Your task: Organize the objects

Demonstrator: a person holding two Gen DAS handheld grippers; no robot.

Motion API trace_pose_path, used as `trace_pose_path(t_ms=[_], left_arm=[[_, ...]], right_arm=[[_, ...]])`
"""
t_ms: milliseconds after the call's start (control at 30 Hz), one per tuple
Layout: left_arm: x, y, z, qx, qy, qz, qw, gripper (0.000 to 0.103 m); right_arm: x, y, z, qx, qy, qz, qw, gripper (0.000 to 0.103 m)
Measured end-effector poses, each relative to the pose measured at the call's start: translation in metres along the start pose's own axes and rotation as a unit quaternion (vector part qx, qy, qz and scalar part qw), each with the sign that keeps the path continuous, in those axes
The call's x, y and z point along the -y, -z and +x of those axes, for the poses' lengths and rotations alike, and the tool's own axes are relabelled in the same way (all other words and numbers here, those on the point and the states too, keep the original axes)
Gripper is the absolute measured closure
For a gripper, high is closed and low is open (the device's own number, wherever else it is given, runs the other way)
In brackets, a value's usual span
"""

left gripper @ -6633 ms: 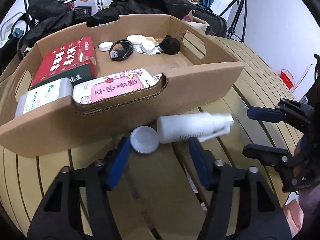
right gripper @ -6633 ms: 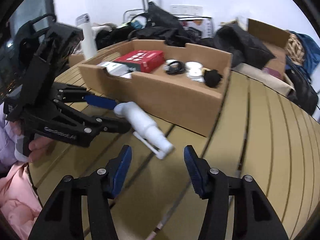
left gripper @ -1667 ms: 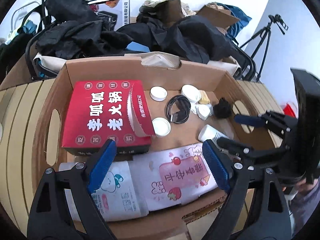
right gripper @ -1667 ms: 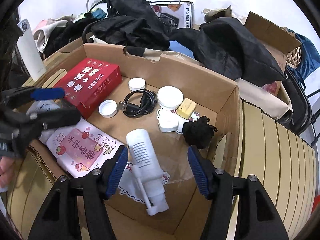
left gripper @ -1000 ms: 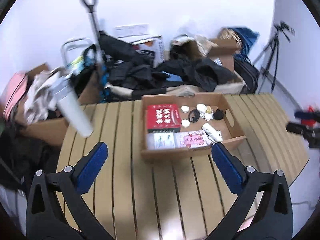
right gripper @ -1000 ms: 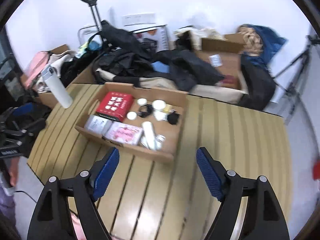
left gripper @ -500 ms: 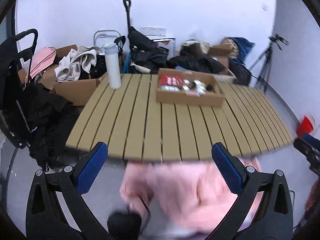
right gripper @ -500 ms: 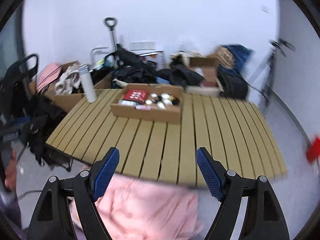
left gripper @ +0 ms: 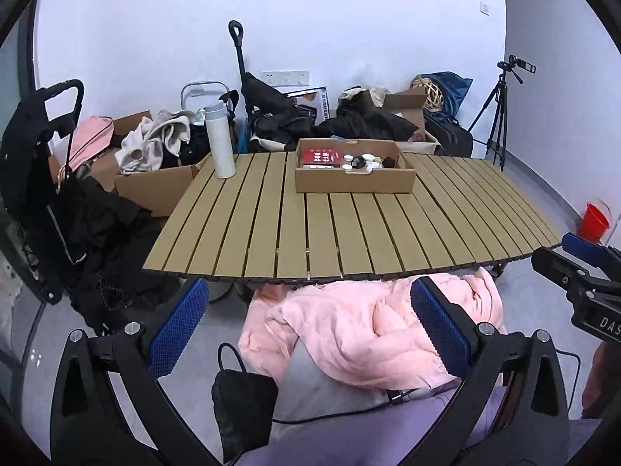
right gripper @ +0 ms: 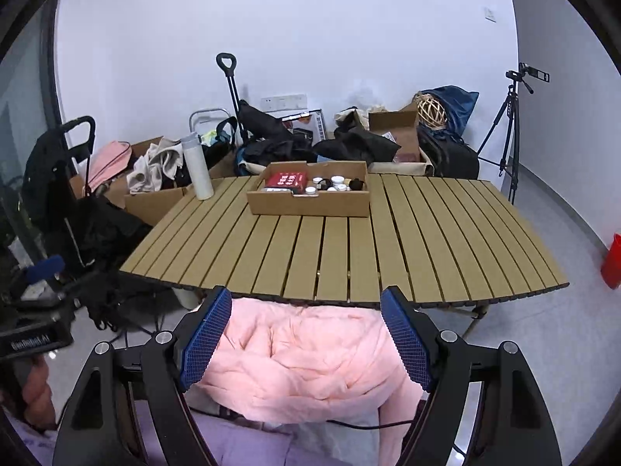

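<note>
Well ahead of both claws, cardboard box [right gripper: 308,196] on worktop [right gripper: 427,240], items seemingly all inside. Left claw [left gripper: 310,334] and right claw [right gripper: 306,339] gaping, empty. Sorting likely finished; next: check for strays.

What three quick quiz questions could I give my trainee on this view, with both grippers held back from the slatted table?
1. True or false: the shallow brown cardboard box holds a red carton.
2. What stands on the tan slatted table outside the box? A) tall white flask B) red bucket C) tripod
3. Fill in: the left gripper and right gripper both have their blue-padded jaws ____ with nothing between them.

Key: 1 true. 2 A: the tall white flask stands near the table's far left corner; the red bucket and black tripod are on the floor. 3 open.
</note>
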State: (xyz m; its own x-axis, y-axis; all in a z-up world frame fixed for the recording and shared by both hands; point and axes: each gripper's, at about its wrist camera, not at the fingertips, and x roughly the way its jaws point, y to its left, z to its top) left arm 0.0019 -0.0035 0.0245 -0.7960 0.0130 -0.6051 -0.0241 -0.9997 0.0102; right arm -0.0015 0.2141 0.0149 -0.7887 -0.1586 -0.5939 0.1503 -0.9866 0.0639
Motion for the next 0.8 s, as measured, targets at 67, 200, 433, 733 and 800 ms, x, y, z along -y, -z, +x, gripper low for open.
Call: trace_pose_path(t_ms=[67,200,433,733,800], left_arm=[[0.0015,0.0002,-0.0006,-0.002,0.003,0.002,1.0000,0.000],[0.0023,0.0006,-0.0039,0.003,0.001,0.005,1.0000,0.000],[0.0033,0.0021,-0.0028,0.000,0.003,0.006,1.0000,0.000],[0.0055,0.0026,-0.0038,-0.002,0.002,0.010,0.9999,0.000],[0.0051,0.0023,-0.0039,-0.002,0.002,0.010,0.9999,0.000]], right_arm=[[-0.0013,0.0012,-0.0003,-0.003,-0.007,-0.001,1.000,0.020],[-0.0028,0.0019,0.0017,-0.014,-0.021,-0.004,1.000,0.020],[-0.0004,0.0036,0.0053,-0.020,-0.021,0.000,1.000,0.020],[-0.0078,0.0043,0.0043,-0.019,-0.029,-0.013,0.999,0.020],[-0.0084,0.0045,0.0038,-0.018,-0.030,-0.014,0.999,0.020]])
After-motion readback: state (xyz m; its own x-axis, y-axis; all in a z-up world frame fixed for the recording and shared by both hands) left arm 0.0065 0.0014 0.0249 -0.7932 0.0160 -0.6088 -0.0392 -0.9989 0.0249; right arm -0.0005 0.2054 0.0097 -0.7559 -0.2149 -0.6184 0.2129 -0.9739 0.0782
